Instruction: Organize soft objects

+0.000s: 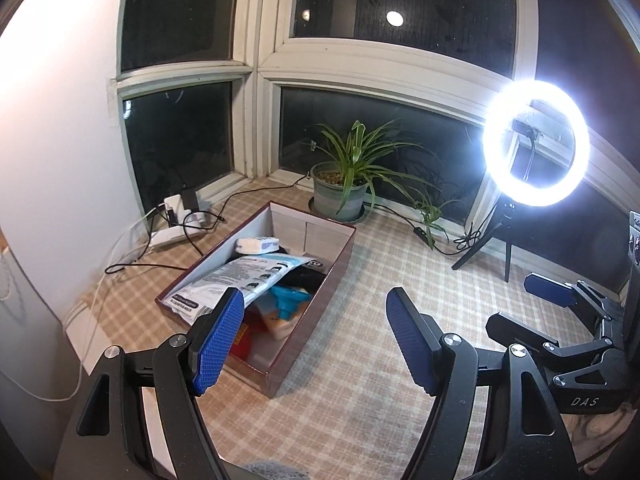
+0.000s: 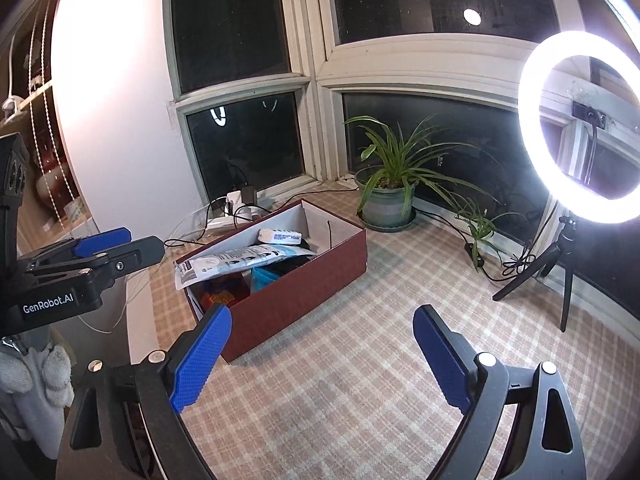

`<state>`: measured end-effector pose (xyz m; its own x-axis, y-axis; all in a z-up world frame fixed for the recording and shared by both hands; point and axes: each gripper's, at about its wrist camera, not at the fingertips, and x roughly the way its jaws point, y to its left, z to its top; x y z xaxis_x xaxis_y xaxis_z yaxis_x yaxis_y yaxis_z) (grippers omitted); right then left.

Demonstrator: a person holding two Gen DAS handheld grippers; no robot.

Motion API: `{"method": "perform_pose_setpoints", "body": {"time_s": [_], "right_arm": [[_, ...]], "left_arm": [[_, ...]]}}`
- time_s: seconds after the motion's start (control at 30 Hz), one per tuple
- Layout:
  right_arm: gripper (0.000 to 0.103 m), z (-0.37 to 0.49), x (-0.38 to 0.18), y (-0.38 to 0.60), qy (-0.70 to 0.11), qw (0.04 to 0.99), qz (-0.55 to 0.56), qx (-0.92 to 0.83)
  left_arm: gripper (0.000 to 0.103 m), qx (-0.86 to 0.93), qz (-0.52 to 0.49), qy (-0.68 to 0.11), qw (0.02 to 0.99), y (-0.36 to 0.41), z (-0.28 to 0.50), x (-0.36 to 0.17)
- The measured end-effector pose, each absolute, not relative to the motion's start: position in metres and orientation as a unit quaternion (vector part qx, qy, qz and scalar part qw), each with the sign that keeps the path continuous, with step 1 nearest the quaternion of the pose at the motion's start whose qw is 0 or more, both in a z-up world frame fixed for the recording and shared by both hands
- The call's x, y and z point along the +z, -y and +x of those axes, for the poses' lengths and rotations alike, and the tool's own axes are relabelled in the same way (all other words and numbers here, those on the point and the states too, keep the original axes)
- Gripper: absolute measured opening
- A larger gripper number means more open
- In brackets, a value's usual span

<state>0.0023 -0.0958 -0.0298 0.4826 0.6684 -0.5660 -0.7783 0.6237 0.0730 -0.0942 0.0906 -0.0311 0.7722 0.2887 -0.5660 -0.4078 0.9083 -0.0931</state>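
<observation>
A dark red cardboard box [image 1: 320, 312] stands on the checked tablecloth; it also shows in the right wrist view [image 2: 304, 304]. It holds a white printed plastic pack [image 1: 236, 278] [image 2: 236, 262], a small white tissue pack [image 1: 258, 245] [image 2: 280, 237], a teal item [image 1: 289, 300] and red and orange items. My left gripper [image 1: 316, 324] is open and empty, just above the box's near right side. My right gripper [image 2: 324, 344] is open and empty, over the cloth right of the box. Each gripper shows in the other's view: the right one [image 1: 560, 304] and the left one [image 2: 108, 248].
A potted plant [image 1: 344, 188] [image 2: 386, 200] stands by the window behind the box. A lit ring light on a tripod [image 1: 536, 144] [image 2: 580, 128] stands at the right. A power strip with cables [image 1: 180, 220] [image 2: 236, 208] lies at the back left. A grey plush [image 2: 36, 384] hangs at left.
</observation>
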Motion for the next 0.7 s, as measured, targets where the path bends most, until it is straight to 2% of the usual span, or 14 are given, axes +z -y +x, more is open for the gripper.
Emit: {"method": "perform_pose_setpoints", "body": {"time_s": [0.7], "right_arm": [[0.09, 0.0023, -0.0343, 0.097, -0.285, 0.856, -0.099, 0.42]], "left_arm": [[0.074, 0.19, -0.105, -0.28, 0.935, -0.0928, -0.0955, -0.0304]]}}
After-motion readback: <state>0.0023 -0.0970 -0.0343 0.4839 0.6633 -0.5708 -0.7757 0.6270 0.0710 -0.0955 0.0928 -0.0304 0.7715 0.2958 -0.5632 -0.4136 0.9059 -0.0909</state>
